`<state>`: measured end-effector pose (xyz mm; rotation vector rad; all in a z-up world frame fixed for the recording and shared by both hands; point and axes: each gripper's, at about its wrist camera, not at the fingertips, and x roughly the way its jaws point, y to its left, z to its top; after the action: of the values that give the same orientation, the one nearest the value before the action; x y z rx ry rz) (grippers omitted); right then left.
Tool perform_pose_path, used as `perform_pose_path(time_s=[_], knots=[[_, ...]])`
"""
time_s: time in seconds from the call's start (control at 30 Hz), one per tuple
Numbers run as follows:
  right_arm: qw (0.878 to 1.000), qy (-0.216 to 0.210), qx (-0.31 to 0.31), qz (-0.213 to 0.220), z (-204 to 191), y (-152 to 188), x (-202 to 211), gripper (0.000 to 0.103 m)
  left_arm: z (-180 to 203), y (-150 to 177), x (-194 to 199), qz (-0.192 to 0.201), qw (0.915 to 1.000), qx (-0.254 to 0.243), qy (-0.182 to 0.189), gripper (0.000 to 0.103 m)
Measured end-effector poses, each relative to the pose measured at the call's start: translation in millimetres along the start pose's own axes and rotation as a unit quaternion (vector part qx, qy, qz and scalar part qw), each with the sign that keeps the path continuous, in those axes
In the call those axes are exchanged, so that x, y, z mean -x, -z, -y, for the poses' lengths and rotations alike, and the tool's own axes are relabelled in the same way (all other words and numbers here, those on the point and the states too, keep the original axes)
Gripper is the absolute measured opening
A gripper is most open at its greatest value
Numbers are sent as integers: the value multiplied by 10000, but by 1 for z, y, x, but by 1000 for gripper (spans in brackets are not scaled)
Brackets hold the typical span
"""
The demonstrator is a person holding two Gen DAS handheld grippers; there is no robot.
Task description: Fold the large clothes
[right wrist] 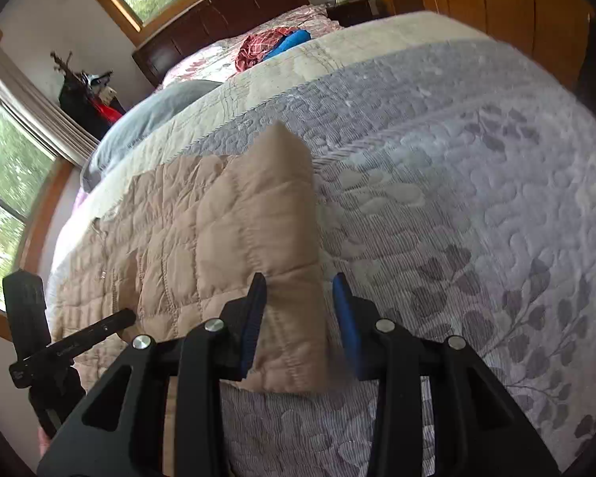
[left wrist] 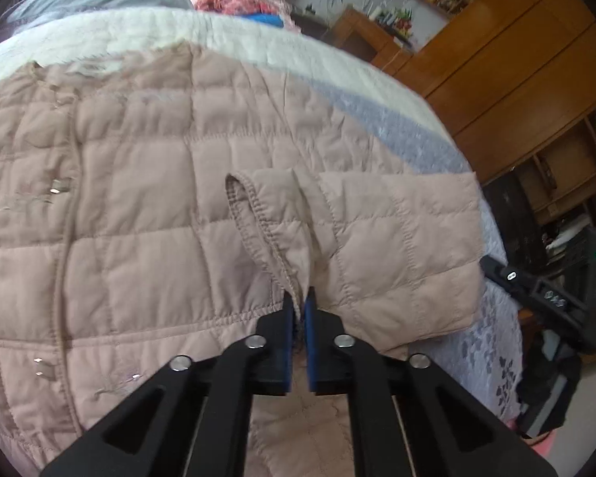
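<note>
Right now your left gripper (left wrist: 299,302) is pinching the stitched cuff edge of the sleeve (left wrist: 377,246), its blue pads (left wrist: 287,338) nearly closed with only a thin fold of fabric between them. Your right gripper (right wrist: 300,290) is standing with its jaws wide apart, straddling the sleeve (right wrist: 266,230) end; the left pad (right wrist: 254,318) is touching the fabric while the right pad (right wrist: 347,326) is sitting just clear of it, so nothing is being squeezed there.

You are not getting any readable writing: no brand or label is showing on the jacket (left wrist: 119,198), and the small marks on the other gripper's body (left wrist: 552,302) at the right edge of the left view are too small to read.

The beige quilted jacket is lying flat on the grey leaf-patterned bedspread (right wrist: 457,198), front up, with its snap closure (left wrist: 55,187) running down the left part of the left view. In that view the sleeve is lying folded across the jacket body, its long axis running left to right and its open cuff pointing toward the jacket's middle. In the right view the sleeve is running away from your gripper toward the pillows (right wrist: 151,111), along the jacket's right edge.
</note>
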<state>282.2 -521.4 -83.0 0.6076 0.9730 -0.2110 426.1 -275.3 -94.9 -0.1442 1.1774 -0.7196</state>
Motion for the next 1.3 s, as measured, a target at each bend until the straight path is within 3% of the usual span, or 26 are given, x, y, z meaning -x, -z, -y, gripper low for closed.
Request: perform_pose_path(time_s=[0.2,0.33,0.43,0.63,0.8,0.93,1.0,1.03,1.1,1.13,1.2,1.3], knots=[[9982,-512,84,-290,-7,4,-14,35,-29,6,79,922,9939,-130,-585,3],[9944,-846,288,-571,-34,6,-30,35,-66,5,117,1190,9880,42,-986,3],[9926,-821,532,-716,-61,6,-45,35,-91,4,137,1348,9825,149,-1277,3],[9910,-528,865,-875,-93,9,-67,35,-141,4,134,1179,9792,331,-1619,4],[9900,-118,1011,-973,-97,13,-80,37,-169,15,88,697,9807,432,-1772,6],[9896,-92,974,-1053,-93,12,-85,38,-160,18,83,725,9768,259,-1998,9],[9896,-49,1002,-1035,-97,7,-80,39,-156,16,90,739,9744,337,-2098,20],[9900,-36,1016,-983,-100,5,-72,40,-154,14,99,821,9723,400,-2150,22],[9919,-117,1080,-654,-108,3,-47,40,-144,13,125,1251,9646,364,-2293,36],[9921,-183,1108,-567,-112,3,-40,40,-138,12,132,1383,9627,292,-2307,37],[9909,-394,1183,-506,-126,-1,-29,40,-116,9,137,1457,9647,90,-2193,37],[9863,-332,1439,-742,-151,5,-39,40,-89,3,120,1267,9702,-191,-2057,37]])
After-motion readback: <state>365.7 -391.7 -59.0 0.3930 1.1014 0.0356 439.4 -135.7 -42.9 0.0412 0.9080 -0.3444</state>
